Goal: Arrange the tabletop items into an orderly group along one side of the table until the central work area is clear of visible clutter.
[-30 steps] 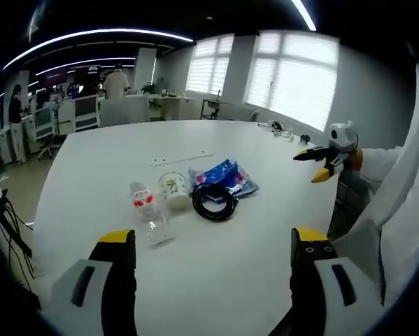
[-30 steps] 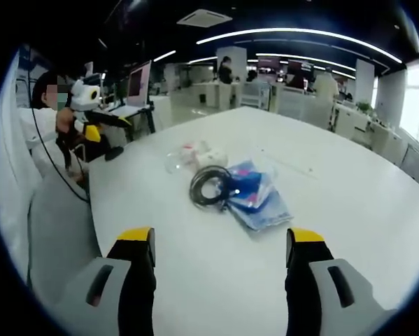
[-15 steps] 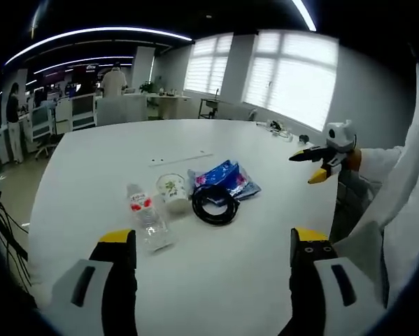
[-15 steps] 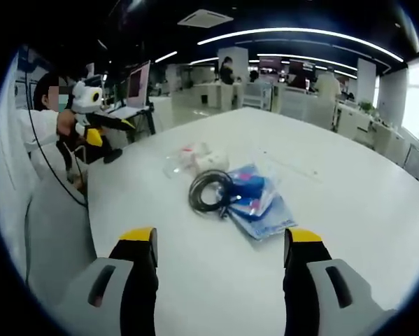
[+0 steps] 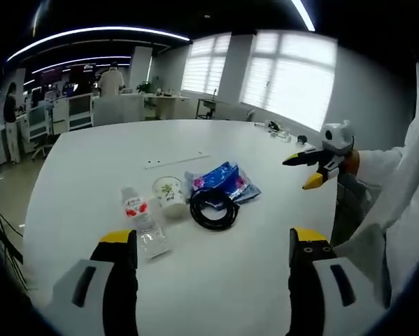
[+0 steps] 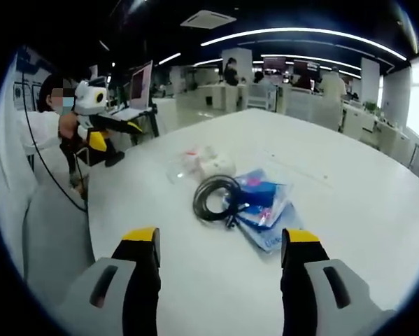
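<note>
While both pairs of jaws stand wide apart with nothing between them, the left gripper [image 5: 205, 241] and the right gripper [image 6: 219, 241] hang above the near edge of the white counter [image 5: 251, 231], clear of every item on it.

From the left gripper view, the cluster lies ahead in the middle of the counter: a clear plastic water bottle [image 5: 143, 225] with a red-and-white label lying on its side, a small white cup [image 5: 169, 194] with a green print just beside it, a coil of black cable [image 5: 212, 208] touching the cup's far side, and a blue packet [image 5: 225, 181] in clear wrap, its near end overlapped by the coil. A thin pale strip [image 5: 176, 159] lies apart, farther back. At the right the other gripper reaches in, its yellow-tipped jaws apart, held by a white-sleeved arm [image 5: 398, 210].

From the right gripper view, the bottle is hard to make out: only a glassy blur with a red patch beside the cup. The print on the packet cannot be read. The cable coil again overlaps the packet's edge. At the left the other gripper shows, held by the person, with a dark cord hanging down.

Around the big rounded counter is an open office: bright blinds on windows [image 5: 293, 73], ceiling light strips, desks, monitors and people standing far back.
</note>
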